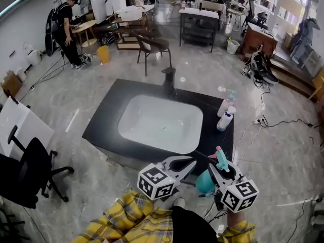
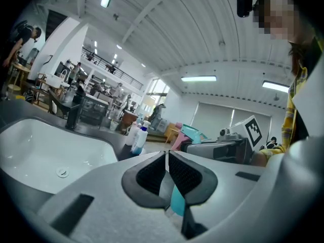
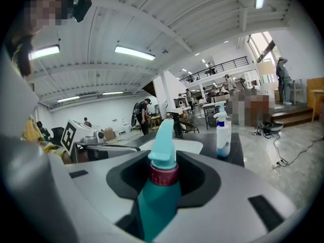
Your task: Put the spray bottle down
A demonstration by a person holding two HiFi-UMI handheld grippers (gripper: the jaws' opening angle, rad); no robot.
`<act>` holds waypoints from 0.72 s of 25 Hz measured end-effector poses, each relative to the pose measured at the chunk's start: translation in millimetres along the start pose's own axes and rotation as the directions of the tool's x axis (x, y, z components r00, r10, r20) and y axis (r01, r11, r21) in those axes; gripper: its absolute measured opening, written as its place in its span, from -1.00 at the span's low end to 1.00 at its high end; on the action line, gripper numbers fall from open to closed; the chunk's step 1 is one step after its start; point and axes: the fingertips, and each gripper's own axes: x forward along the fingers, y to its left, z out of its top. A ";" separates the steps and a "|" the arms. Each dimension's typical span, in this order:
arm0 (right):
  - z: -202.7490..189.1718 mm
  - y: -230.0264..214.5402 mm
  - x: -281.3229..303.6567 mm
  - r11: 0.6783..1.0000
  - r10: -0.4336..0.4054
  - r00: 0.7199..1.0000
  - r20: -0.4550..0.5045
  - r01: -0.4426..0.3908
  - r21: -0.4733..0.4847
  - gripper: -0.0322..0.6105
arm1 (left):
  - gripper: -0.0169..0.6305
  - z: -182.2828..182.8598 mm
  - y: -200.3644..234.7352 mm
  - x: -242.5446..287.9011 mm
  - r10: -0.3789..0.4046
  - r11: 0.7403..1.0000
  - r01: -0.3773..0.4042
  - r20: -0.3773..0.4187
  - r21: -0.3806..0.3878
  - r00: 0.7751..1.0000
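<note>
A teal spray bottle (image 1: 205,182) with a red collar and a teal and pink trigger head is held in my right gripper (image 1: 218,169), in the air just in front of the near right corner of the black counter (image 1: 104,118). In the right gripper view the bottle (image 3: 161,191) stands upright between the jaws, which are shut on its neck (image 3: 163,162). My left gripper (image 1: 191,162) hovers beside it to the left with pads together and nothing between them (image 2: 167,158). The left gripper view shows the bottle's head (image 2: 195,133) off to the right.
A white sink basin (image 1: 152,130) is set in the counter, with a dark faucet (image 1: 168,80) behind it. Two bottles (image 1: 226,116) stand on the counter's right side. An office chair (image 1: 30,171) is at the left. Cables (image 1: 283,121) lie on the floor at the right.
</note>
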 end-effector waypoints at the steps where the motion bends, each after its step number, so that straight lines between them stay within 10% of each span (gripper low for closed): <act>1: 2.6 -5.6 2.1 1.000 0.000 1.000 0.001 0.000 -0.005 -0.47 | -0.89 2.3 1.6 4.5 0.001 1.000 -0.001 0.002 0.003 1.000; 18: 23.9 -78.3 41.7 0.997 0.021 1.000 0.001 -0.021 -0.078 -0.47 | -0.89 15.8 40.3 62.3 0.066 0.998 -0.066 0.007 0.000 0.998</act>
